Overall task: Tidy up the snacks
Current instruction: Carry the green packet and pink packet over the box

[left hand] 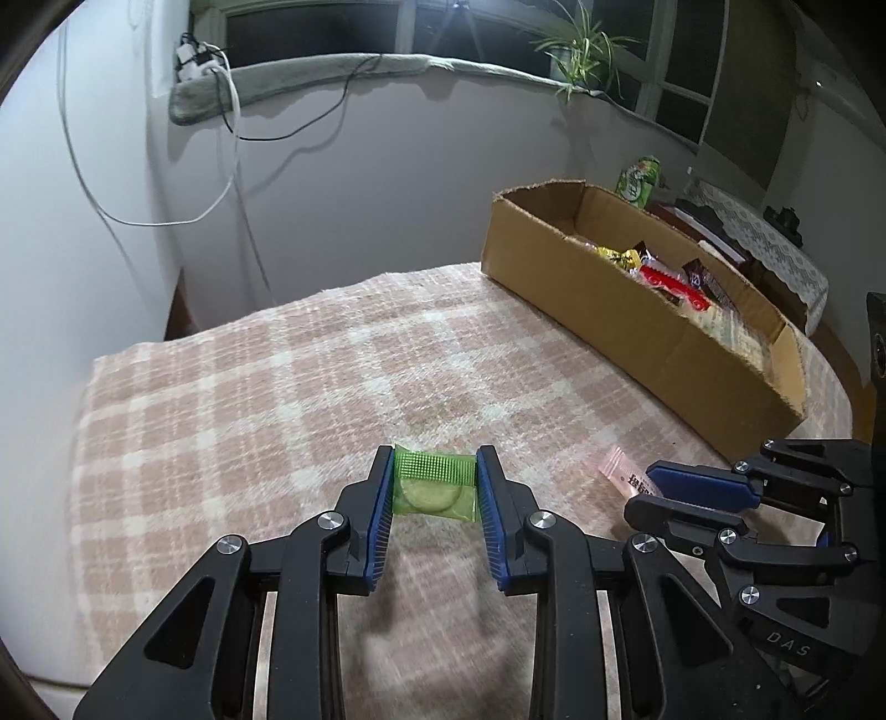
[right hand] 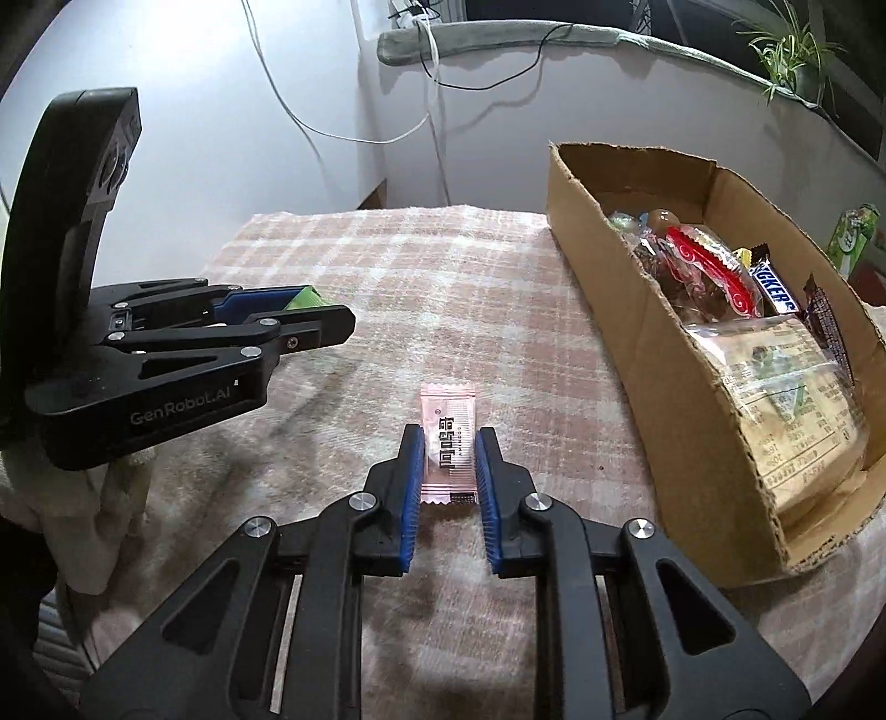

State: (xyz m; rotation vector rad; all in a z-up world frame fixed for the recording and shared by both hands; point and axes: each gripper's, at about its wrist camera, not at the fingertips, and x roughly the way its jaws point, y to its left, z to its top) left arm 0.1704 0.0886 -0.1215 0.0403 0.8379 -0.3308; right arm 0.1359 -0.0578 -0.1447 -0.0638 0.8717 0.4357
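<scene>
My left gripper is shut on a green snack packet and holds it just above the plaid cloth; the packet's green tip also shows in the right wrist view. My right gripper is shut on a pink snack packet, low over the cloth; the packet's free end shows in the left wrist view. A cardboard box with several wrapped snacks stands to the right of both grippers; it also shows in the right wrist view.
The cloth-covered table ends at a white wall behind, with cables hanging down. A green can and a lace-covered shelf stand behind the box. A potted plant is on the windowsill.
</scene>
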